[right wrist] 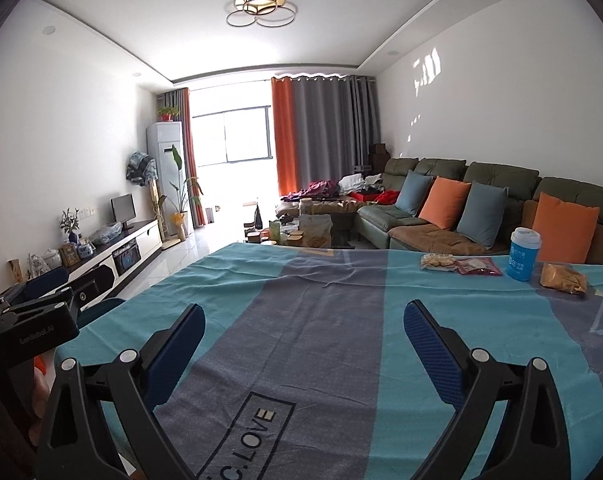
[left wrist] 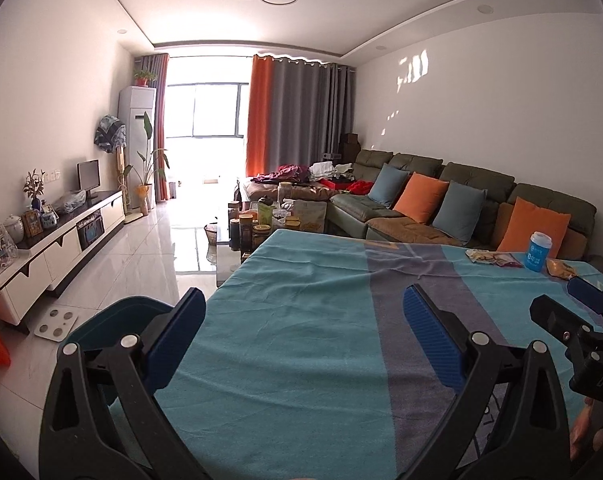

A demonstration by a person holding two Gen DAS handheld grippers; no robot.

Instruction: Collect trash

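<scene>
Both your left hand-held gripper (left wrist: 303,316) and right hand-held gripper (right wrist: 304,334) gape empty. You're approaching; reach the wrappers (right wrist: 477,267) and blue cup (right wrist: 524,254) by the desk's (right wrist: 301,300) far right edge.

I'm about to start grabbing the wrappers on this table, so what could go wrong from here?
1. The blue cup stands upright between the red wrapper and the golden packet; reaching for either could knock it over.
2. The tablecloth lies loose and wrinkled, so the fingers of the right gripper might pinch fabric along with a flat wrapper and drag everything.
3. The left gripper sits close beside the right; they may collide.
</scene>
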